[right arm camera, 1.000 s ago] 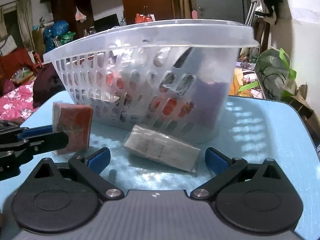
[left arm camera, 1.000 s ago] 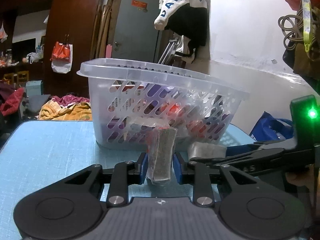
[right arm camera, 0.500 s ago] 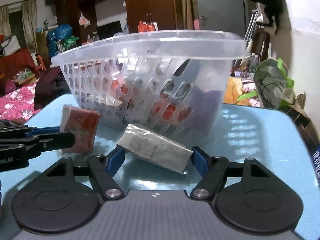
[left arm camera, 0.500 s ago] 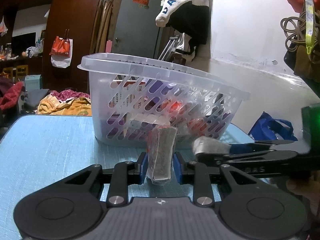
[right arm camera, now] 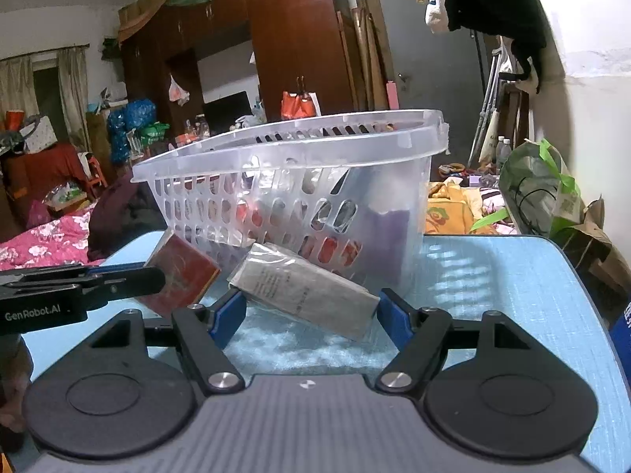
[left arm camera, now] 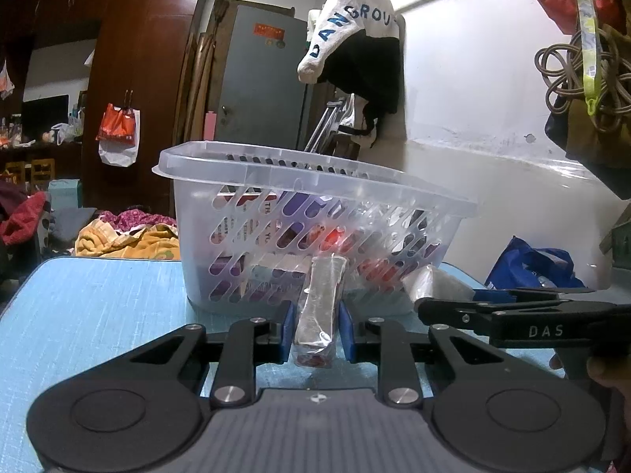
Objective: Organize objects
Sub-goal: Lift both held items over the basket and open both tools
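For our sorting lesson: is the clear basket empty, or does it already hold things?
It already holds things. Through the slotted wall of the basket, red and purple packets show inside.

the basket [left arm camera: 315, 193] wall is translucent and slotted, so what lies inside reads only as red, purple and white patches (print on one pack too small to read). the right gripper [left arm camera: 445, 299] hides most of the grey packet [left arm camera: 434, 282] at 3 o'clock in the left wrist view. the person's hand [left arm camera: 607, 374] is cut off at the right edge there.
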{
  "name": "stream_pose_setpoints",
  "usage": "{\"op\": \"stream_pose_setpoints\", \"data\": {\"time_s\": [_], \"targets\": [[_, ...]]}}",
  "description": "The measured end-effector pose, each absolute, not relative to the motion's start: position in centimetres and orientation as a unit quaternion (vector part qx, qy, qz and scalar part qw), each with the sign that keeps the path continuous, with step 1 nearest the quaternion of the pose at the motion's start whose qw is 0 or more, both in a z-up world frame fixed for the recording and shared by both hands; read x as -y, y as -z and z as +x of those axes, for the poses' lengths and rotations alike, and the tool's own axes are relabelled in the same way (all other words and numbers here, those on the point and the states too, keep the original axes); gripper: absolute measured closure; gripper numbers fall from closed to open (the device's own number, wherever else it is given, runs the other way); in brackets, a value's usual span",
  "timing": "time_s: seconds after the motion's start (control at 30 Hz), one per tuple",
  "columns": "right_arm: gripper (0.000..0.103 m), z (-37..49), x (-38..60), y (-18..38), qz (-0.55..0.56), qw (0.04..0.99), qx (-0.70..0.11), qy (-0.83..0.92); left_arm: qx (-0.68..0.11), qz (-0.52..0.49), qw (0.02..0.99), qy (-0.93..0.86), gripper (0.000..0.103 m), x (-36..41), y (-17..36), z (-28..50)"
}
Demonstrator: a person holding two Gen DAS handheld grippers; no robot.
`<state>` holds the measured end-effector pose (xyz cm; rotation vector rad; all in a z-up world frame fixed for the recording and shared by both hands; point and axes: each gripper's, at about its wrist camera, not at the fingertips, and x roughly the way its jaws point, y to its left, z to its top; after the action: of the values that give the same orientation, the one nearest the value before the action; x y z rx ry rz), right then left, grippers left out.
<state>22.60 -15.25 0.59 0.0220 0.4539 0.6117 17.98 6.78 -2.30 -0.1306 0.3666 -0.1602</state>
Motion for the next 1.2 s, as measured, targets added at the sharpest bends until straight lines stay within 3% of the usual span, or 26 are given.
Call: {"op": "stream_pose_setpoints", "data": {"time_s": [0.4,0.9,1.2], "targets": [[0.027,21.6,15.7,-0.8,0.023,0.929,-0.201,-0.308,-0.153,-0.079,0.980,0.098,0.076,-7.3,1.5,16.2],[0.027,18.7,16.9,-5.9,0.036,0.936,-0.135,-0.324,-0.105,-0.076,0.986,0.102,0.076,-7.0,-2.8,13.4],[0.027,23.0,15.1,-11.6,0.021,0.943,-0.105,-0.314,-0.089,-0.059,0.991,0.076,0.076,-7.7,-10.9,19.1]]}}
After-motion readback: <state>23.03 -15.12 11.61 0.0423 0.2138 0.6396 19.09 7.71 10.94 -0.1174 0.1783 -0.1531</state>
